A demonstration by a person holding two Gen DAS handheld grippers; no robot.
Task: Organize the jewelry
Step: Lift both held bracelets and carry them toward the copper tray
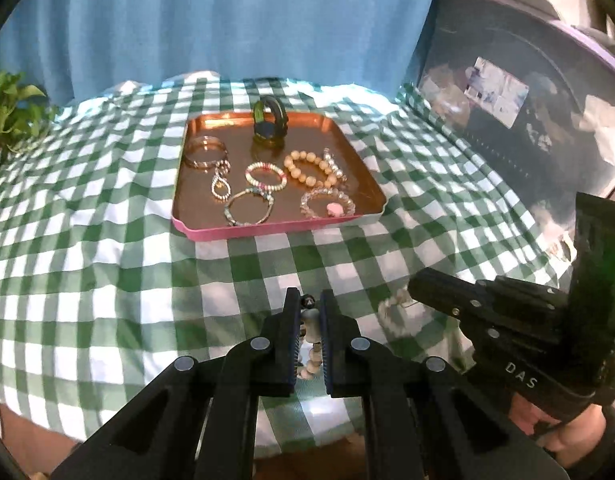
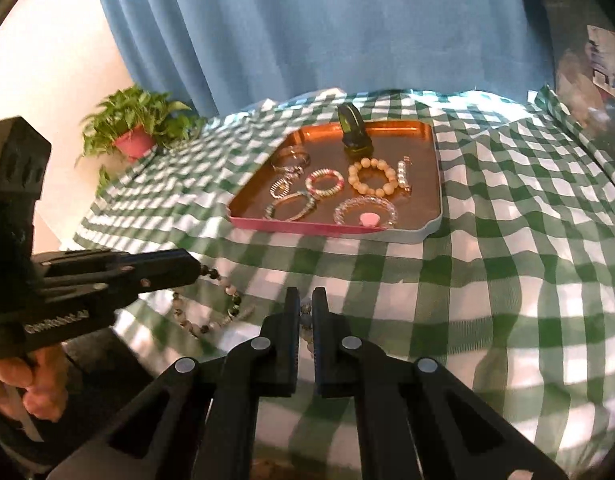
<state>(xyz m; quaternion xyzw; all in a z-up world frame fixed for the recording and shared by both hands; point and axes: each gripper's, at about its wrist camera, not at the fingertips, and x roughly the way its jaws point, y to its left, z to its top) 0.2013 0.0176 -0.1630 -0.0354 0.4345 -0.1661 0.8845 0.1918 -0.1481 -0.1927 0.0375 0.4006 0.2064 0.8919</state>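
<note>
My left gripper [image 1: 309, 300] is shut on a bracelet of grey and dark beads [image 1: 310, 330], lifted above the green checked cloth. The right wrist view shows that bracelet [image 2: 231, 292] dangling in a loop from the left gripper [image 2: 197, 262]. My right gripper [image 2: 306, 298] is shut on a bracelet of pale, clear beads [image 2: 306, 320], which hangs between its fingers. In the left wrist view it is a blurred whitish loop [image 1: 389, 308] under the right gripper [image 1: 411, 286]. Beyond both stands a copper tray [image 1: 267, 230] with a pink rim, holding several bracelets and a dark green watch.
The checked cloth [image 1: 107, 260] covers the whole table in wrinkles. A potted plant [image 2: 135, 124] stands at the back left. A blue curtain [image 1: 227, 20] hangs behind. A dark clear-sided bin [image 1: 527, 120] stands at the right. A person's hand [image 2: 31, 380] grips each tool.
</note>
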